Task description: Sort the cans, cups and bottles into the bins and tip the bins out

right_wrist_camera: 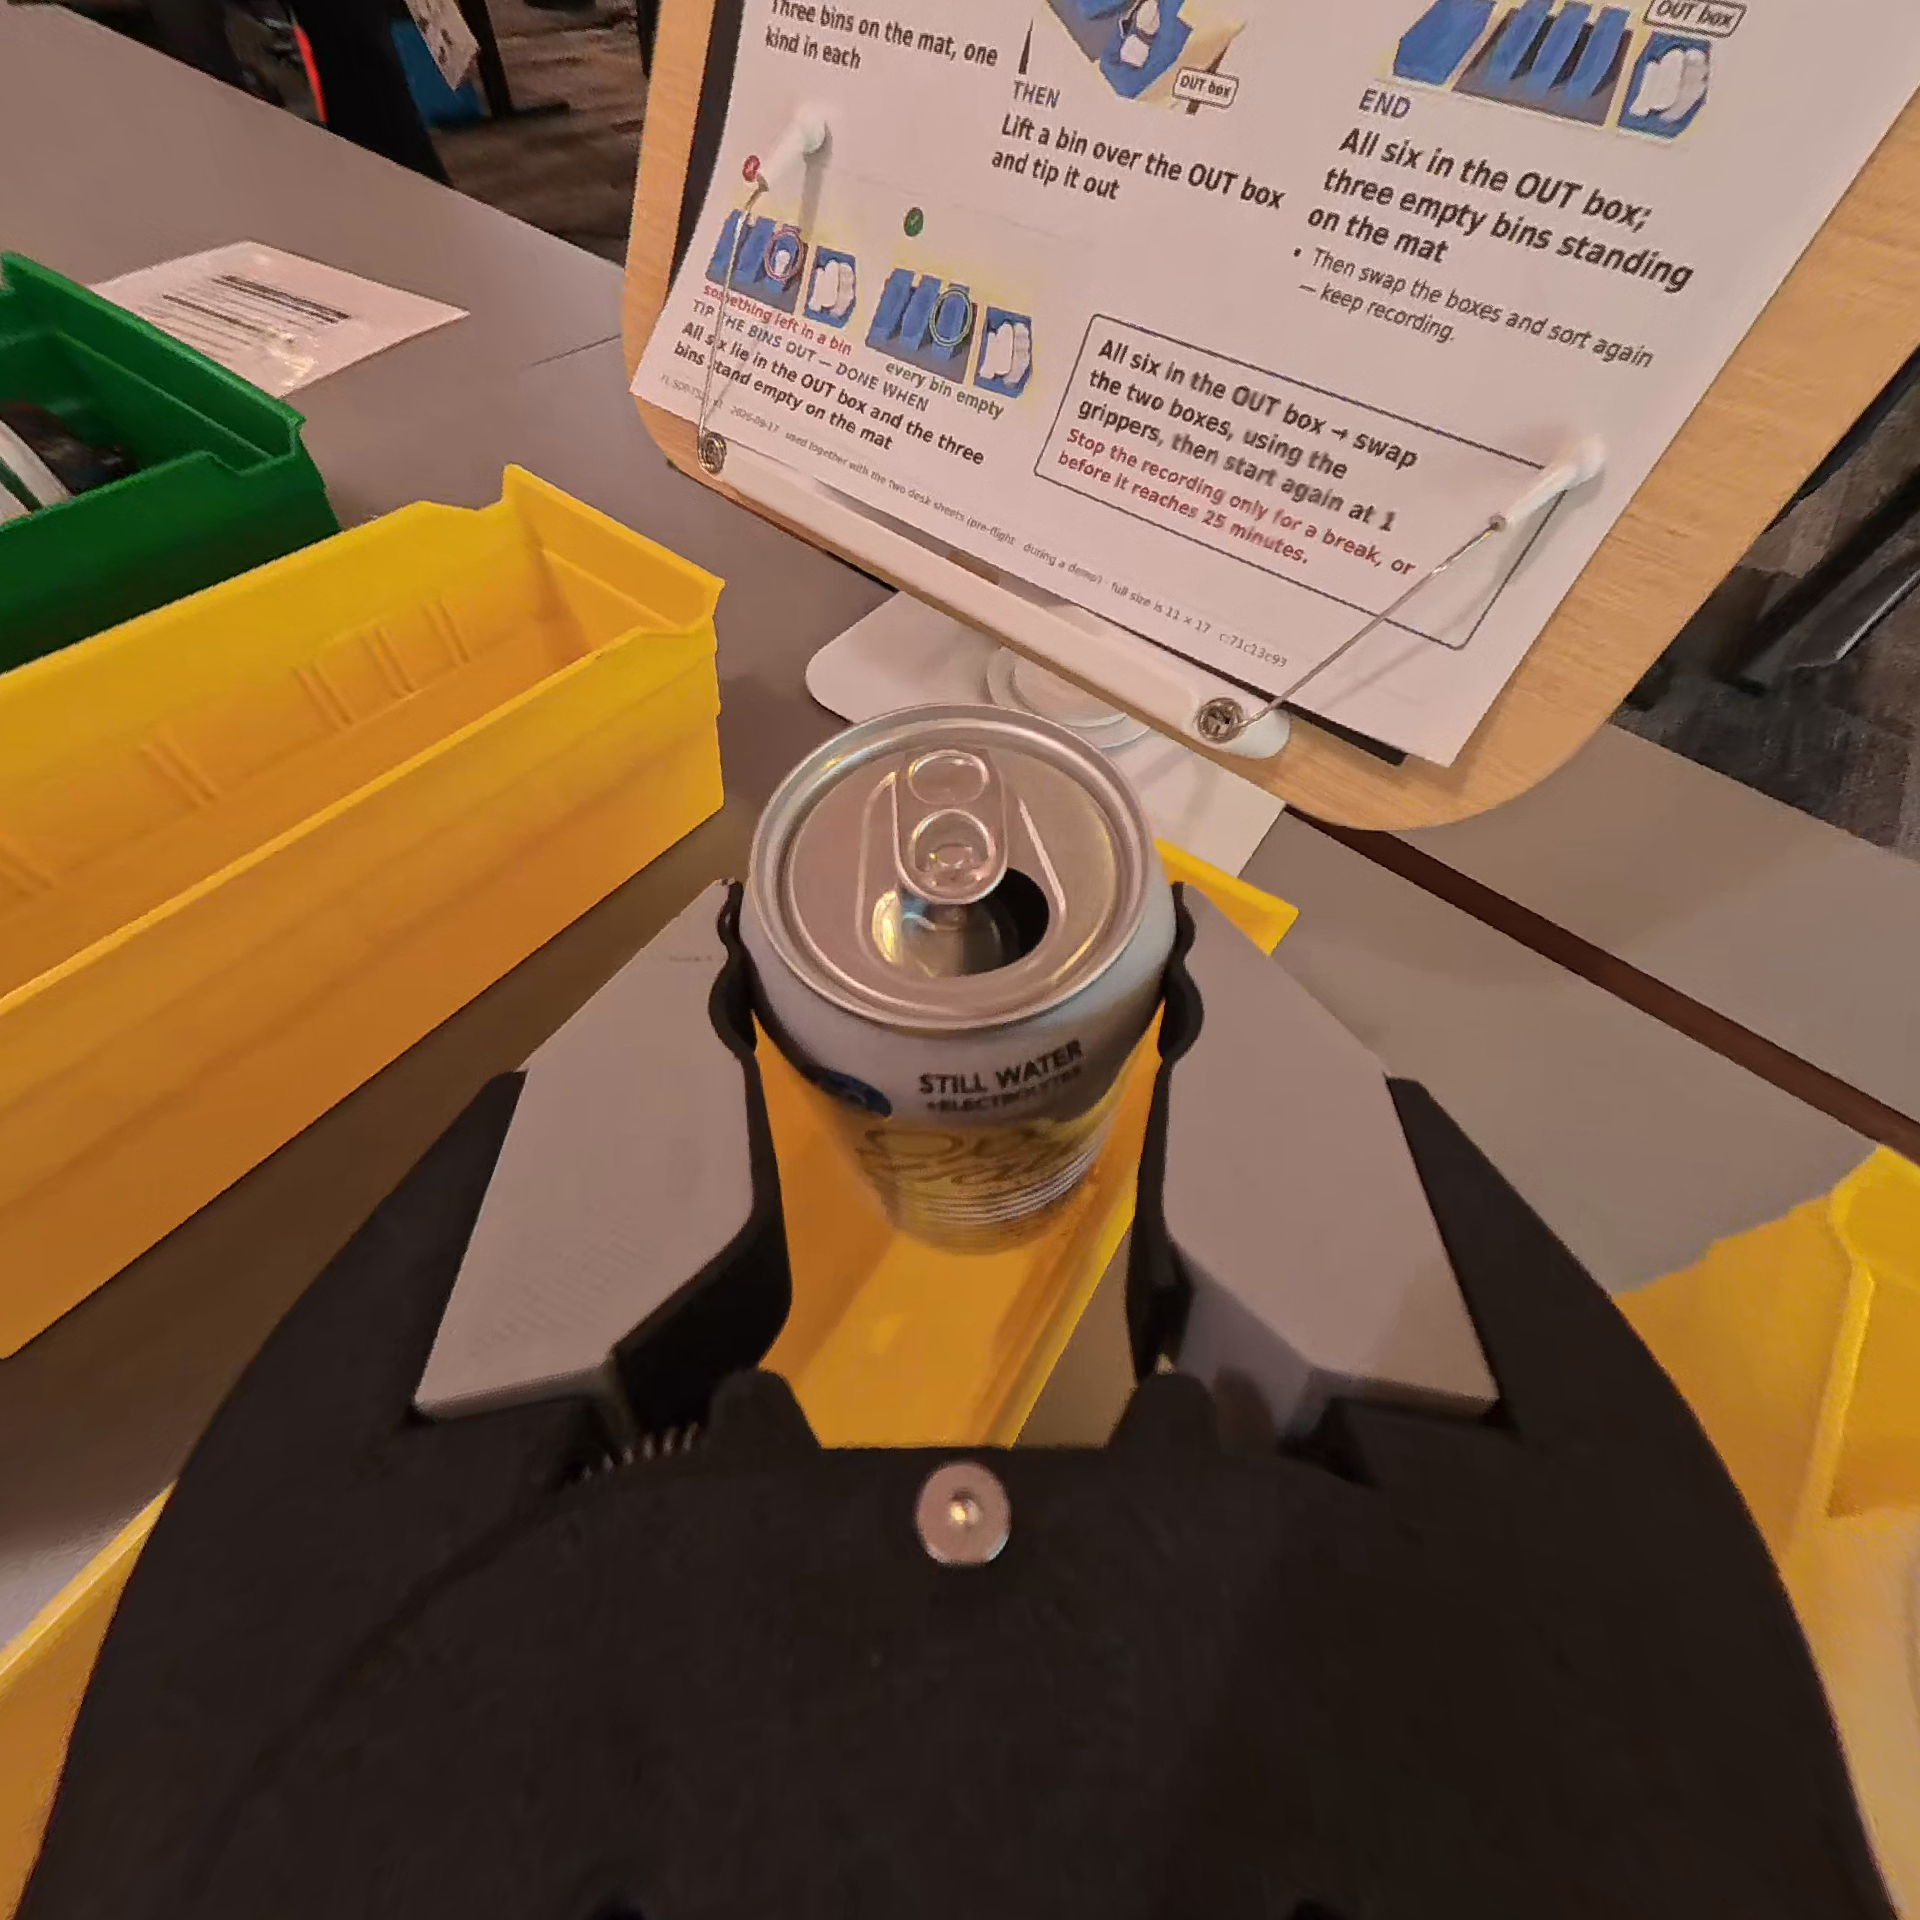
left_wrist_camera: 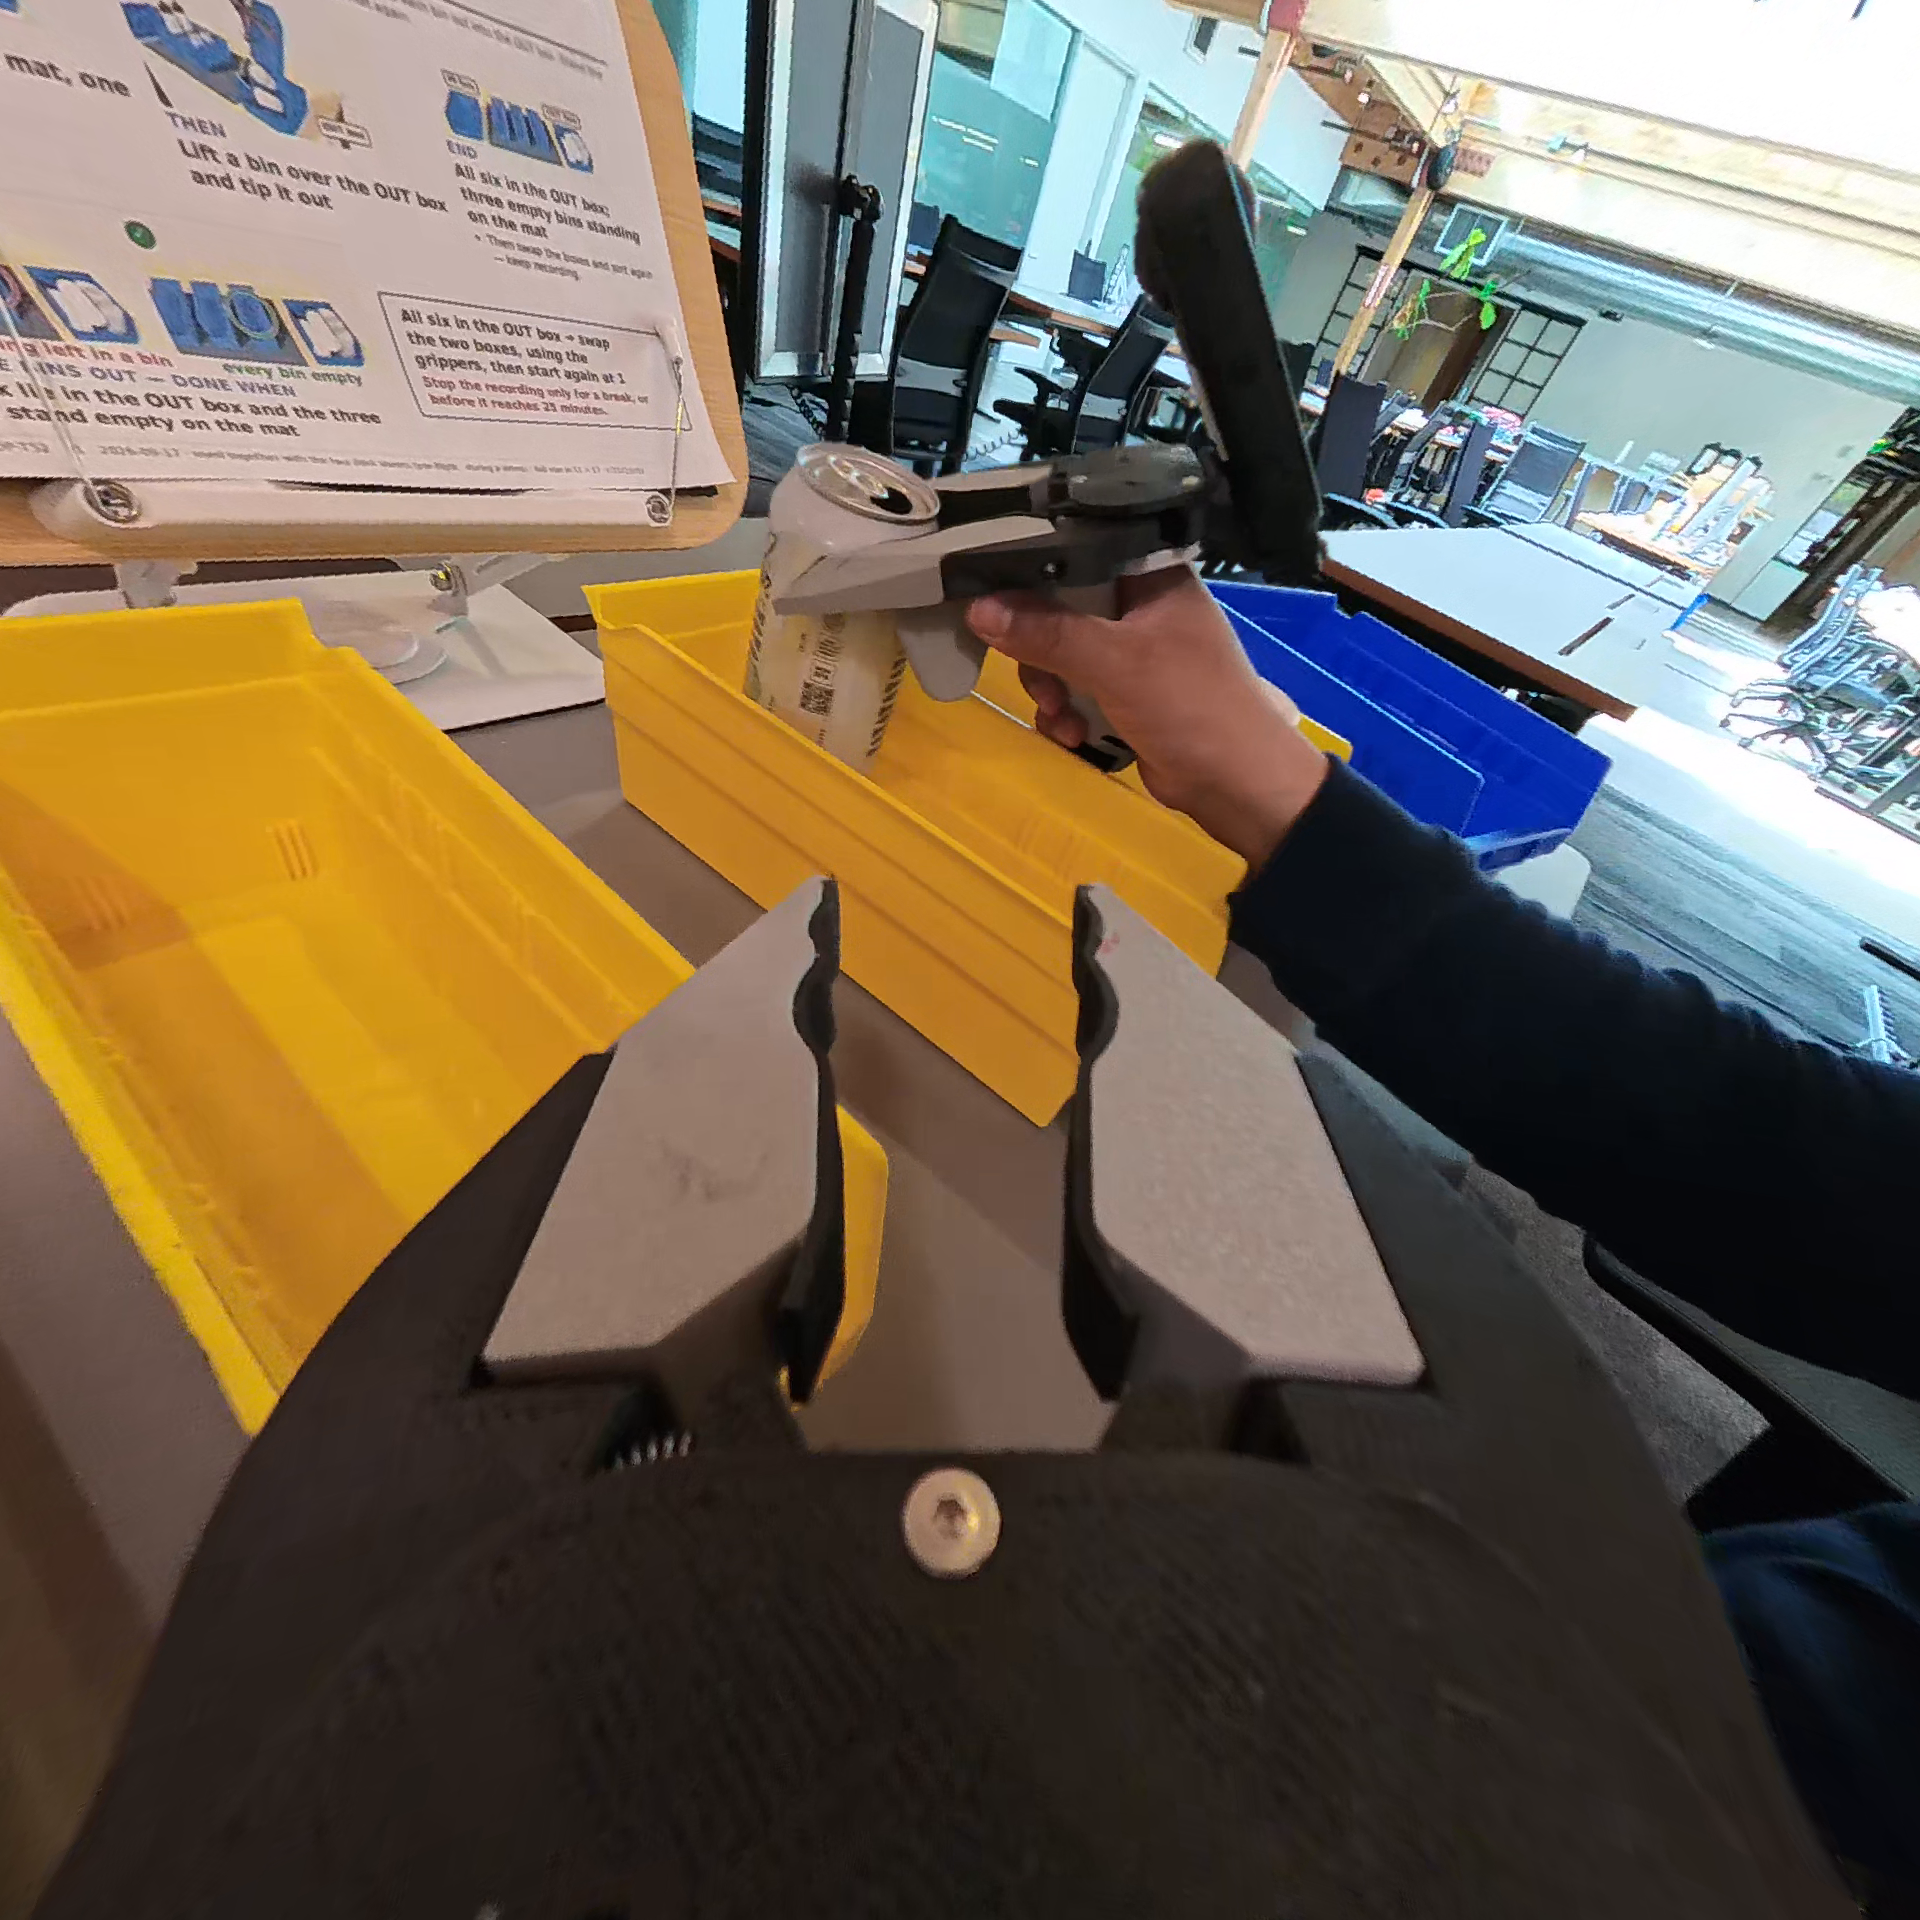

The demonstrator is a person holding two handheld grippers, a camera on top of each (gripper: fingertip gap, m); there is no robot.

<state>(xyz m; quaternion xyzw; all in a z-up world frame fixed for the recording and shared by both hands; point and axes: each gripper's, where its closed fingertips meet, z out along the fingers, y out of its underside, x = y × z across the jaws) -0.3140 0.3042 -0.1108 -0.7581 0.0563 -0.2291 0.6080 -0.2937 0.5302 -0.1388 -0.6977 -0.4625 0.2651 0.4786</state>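
Observation:
My right gripper point(right_wrist_camera: 956, 966) is shut on an opened pale drinks can point(right_wrist_camera: 951, 935), held upright just below its rim over a narrow yellow bin point(right_wrist_camera: 935, 1340). In the left wrist view the can point(left_wrist_camera: 831, 634) hangs tilted over the far end of that middle yellow bin point(left_wrist_camera: 862, 862), with the right gripper point(left_wrist_camera: 821, 551) clamped on it. My left gripper point(left_wrist_camera: 951, 925) is open and empty, above the gap between the middle bin and the wider yellow bin point(left_wrist_camera: 260, 935) on the left, which looks empty.
A blue bin point(left_wrist_camera: 1392, 707) lies to the right of the middle bin. A green bin point(right_wrist_camera: 156, 468) holding something stands far left. Another yellow bin point(right_wrist_camera: 1787, 1340) is at right. A wooden stand with an instruction sheet point(right_wrist_camera: 1247, 343) stands behind the bins. A sleeved arm point(left_wrist_camera: 1558, 1039) crosses on the right.

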